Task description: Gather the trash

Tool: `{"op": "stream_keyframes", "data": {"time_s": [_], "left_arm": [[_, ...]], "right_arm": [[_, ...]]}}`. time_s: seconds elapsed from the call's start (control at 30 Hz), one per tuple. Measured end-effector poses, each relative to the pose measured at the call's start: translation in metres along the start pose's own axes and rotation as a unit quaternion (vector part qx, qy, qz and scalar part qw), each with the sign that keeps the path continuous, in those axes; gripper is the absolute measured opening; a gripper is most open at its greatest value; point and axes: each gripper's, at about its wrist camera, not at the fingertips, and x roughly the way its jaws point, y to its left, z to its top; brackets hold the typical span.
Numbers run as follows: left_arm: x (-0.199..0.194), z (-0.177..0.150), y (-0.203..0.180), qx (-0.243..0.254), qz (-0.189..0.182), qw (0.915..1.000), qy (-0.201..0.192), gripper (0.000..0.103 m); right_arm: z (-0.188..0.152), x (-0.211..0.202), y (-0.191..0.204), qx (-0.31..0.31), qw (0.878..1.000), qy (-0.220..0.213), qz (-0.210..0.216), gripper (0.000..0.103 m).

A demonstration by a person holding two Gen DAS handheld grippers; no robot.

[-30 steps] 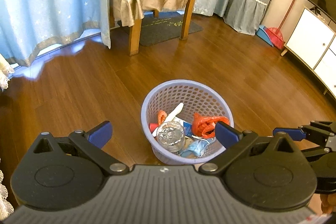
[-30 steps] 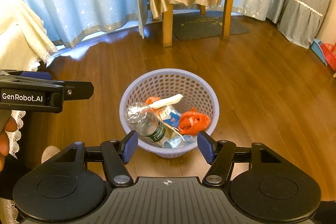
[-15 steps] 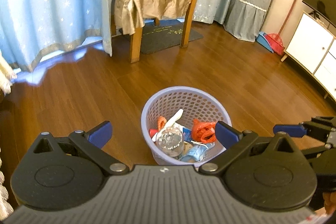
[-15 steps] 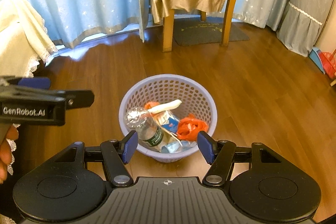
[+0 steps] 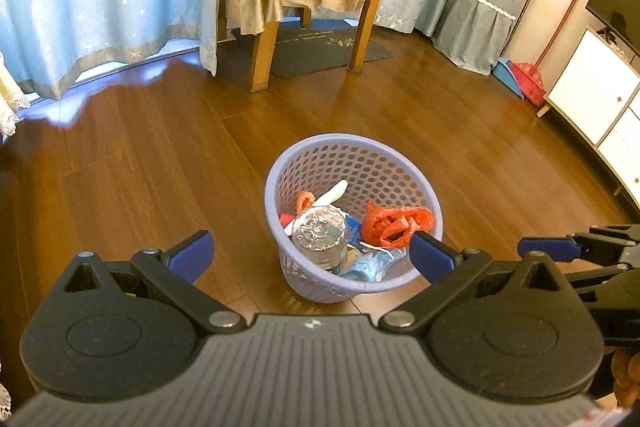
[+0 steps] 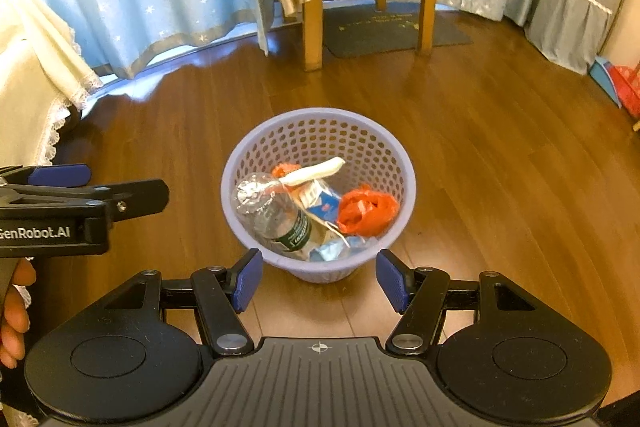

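Currently: basket point(image 5: 308, 163) w/ trash sitting ctr frame, shrinking vs a sec ago — both views pulling back. Left gripper point(image 5: 311, 253) gaping wide, holding nothing; right gripper point(image 6: 319, 281) approx half open, empty. Bottle point(image 6: 276, 215), red bag point(image 6: 366, 209) lying inside; collecting prob. finishing.

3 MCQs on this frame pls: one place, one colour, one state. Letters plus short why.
1. Where is the clear bottle?
A. on the chair
B. inside the basket
C. on the floor beside the basket

2. What colour is the basket?
A. green
B. black
C. pale purple

3. How do the right gripper jaws stand?
A. open, nothing between them
B. shut on the bottle
C. shut on a bag

Answers:
1 B: the bottle lies within the rim, among the red bag and other trash.
2 C: the perforated wall looks lavender in both views.
3 A: the blue pads stand apart with only floor and basket seen beyond them.
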Motion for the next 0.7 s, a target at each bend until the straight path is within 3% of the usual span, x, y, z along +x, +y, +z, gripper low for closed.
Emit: {"op": "stream_keyframes", "data": {"time_s": [0.33,0.7], "left_arm": [[-0.007,-0.004,-0.009,-0.008,0.001,0.9999,0.009,0.102],[-0.009,-0.021,-0.020,0.017,0.034,0.9990,0.025,0.102]], "right_arm": [[-0.001,-0.012,-0.011,0.020,1.000,-0.005,-0.007,0.060],[-0.009,-0.023,-0.016,0.035,0.999,-0.012,-0.004,0.060]]}}
